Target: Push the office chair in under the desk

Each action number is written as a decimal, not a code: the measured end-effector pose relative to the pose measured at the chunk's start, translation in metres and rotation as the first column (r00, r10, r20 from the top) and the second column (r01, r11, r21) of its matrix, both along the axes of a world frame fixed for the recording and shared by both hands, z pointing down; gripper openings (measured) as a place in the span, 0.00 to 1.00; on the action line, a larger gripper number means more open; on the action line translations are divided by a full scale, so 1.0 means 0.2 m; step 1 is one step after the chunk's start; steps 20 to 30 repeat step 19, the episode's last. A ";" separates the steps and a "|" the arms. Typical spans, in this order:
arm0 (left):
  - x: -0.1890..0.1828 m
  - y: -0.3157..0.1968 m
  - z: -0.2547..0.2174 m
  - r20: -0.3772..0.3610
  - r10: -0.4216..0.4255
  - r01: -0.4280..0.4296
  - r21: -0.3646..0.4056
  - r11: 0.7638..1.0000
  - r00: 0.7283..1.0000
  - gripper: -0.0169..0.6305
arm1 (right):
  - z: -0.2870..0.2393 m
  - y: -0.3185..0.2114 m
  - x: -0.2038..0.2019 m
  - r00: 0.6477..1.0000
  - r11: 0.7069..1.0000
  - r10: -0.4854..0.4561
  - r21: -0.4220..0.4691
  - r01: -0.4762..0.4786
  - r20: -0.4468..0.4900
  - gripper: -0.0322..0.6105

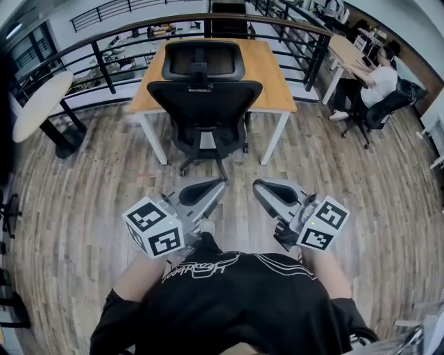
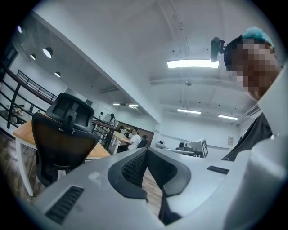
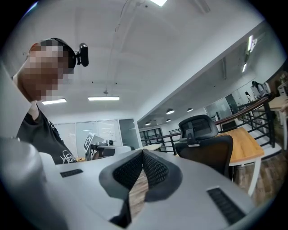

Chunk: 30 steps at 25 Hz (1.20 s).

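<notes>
The black office chair (image 1: 203,104) stands with its seat under the wooden desk (image 1: 274,69) and its back towards me. Both grippers are well short of it, over the plank floor. My left gripper (image 1: 220,184) and right gripper (image 1: 257,185) are level, side by side, each shut with nothing between the pads. In the left gripper view the closed left gripper (image 2: 146,151) frames the chair (image 2: 63,134) off to the left. From the right gripper view, the shut right gripper (image 3: 143,153) has the chair (image 3: 204,148) and desk (image 3: 246,146) to its right.
A black railing (image 1: 104,62) runs behind the desk. A round white table (image 1: 38,104) stands at the left. At the far right a person (image 1: 374,80) sits on a chair at another desk. A second chair (image 1: 229,17) is behind the desk.
</notes>
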<state>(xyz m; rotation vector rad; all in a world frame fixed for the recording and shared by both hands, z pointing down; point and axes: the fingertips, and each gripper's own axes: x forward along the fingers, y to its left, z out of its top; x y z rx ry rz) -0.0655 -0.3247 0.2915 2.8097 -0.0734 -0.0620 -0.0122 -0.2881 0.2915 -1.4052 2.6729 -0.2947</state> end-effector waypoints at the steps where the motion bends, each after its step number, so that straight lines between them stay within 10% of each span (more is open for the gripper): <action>1: 0.00 0.01 0.00 0.003 0.002 -0.002 0.001 1.000 1.000 0.04 | 0.00 0.01 -0.01 1.000 1.000 -0.001 -0.001 0.001 -0.001 0.11; 30: 0.00 0.09 0.05 0.034 -0.014 0.013 0.034 0.999 0.999 0.04 | 0.03 0.09 0.00 1.000 1.000 0.007 0.001 -0.007 -0.010 0.11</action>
